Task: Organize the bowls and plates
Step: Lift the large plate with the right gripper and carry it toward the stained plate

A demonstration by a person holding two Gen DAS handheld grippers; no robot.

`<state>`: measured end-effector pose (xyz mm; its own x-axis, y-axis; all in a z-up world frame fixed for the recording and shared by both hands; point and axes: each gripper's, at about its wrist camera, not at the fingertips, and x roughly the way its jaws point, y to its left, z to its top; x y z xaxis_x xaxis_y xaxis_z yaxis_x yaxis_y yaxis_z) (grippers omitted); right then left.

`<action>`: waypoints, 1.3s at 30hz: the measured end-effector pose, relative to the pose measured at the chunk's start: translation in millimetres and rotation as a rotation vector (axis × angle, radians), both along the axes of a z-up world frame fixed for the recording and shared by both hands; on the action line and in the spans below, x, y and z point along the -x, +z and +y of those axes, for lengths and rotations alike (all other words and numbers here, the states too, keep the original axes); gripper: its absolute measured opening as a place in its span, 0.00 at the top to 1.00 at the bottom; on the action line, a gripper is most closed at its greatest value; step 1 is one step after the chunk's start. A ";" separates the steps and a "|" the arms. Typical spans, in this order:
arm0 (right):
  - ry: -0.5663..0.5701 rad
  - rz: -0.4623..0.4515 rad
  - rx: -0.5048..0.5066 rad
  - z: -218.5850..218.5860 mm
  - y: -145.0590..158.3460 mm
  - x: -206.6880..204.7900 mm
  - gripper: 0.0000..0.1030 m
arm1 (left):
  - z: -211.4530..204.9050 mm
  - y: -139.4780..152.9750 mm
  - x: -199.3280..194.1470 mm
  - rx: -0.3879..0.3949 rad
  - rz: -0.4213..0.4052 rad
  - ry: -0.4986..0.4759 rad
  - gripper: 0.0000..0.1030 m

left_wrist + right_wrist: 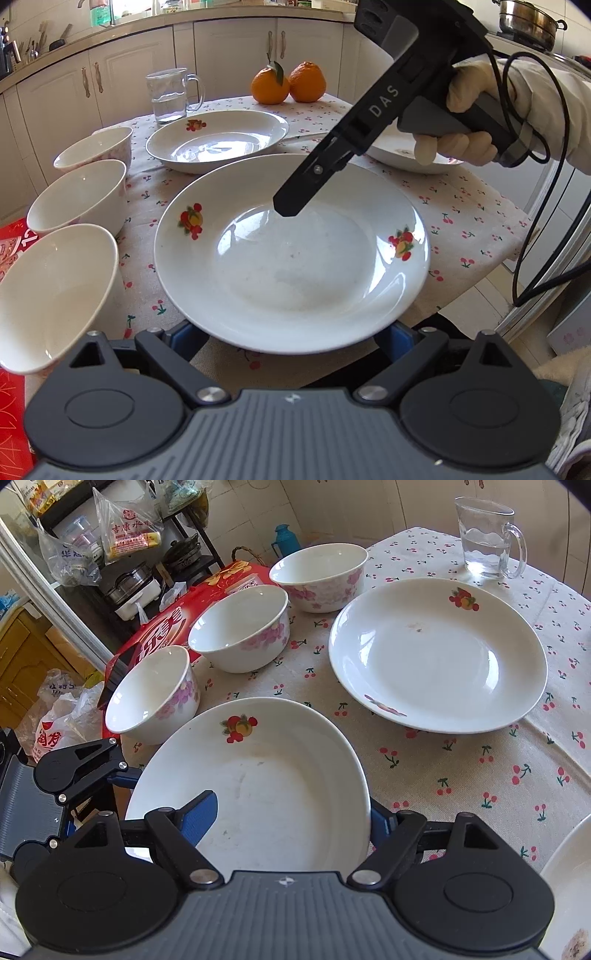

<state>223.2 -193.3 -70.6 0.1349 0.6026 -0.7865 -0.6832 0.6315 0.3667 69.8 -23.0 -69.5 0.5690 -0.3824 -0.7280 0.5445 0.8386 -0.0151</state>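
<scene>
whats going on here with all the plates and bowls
A person holding a gripper in each gloved hand is working on the near plate. The left gripper straddles its near rim, jaws wide. The right gripper has one blue finger inside the plate and one outside its rim. Three bowls, another plate, a glass mug and two oranges sit on the cherry tablecloth.

The plates (291,254) and bowls (240,627) looked like glossy white glazed ceramic. The tablecloth (461,771) was matt woven cloth, the mug (487,539) clear glass, the fingers (199,818) ribbed blue pads.
</scene>
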 end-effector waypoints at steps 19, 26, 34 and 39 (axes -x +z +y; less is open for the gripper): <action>-0.149 -0.076 -0.046 -72.4 31.3 15.7 0.17 | -45.7 27.3 -23.1 0.015 -0.014 -0.147 0.09; -0.227 -0.102 -0.027 -111.8 36.9 15.7 0.17 | -78.5 29.0 -43.0 0.029 -0.008 -0.224 0.09; -0.315 -0.121 -0.021 -159.9 37.0 12.2 0.17 | -116.4 26.0 -67.5 0.027 -0.004 -0.300 0.09; -0.367 -0.133 -0.019 -185.9 34.0 7.6 0.17 | -139.9 22.3 -85.7 0.029 0.000 -0.333 0.09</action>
<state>215.6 -379.2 -36.6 0.4441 0.5098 -0.7368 -0.4551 0.8367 0.3046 155.5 -162.8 -47.2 0.4093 -0.5678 -0.7142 0.7883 0.6142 -0.0365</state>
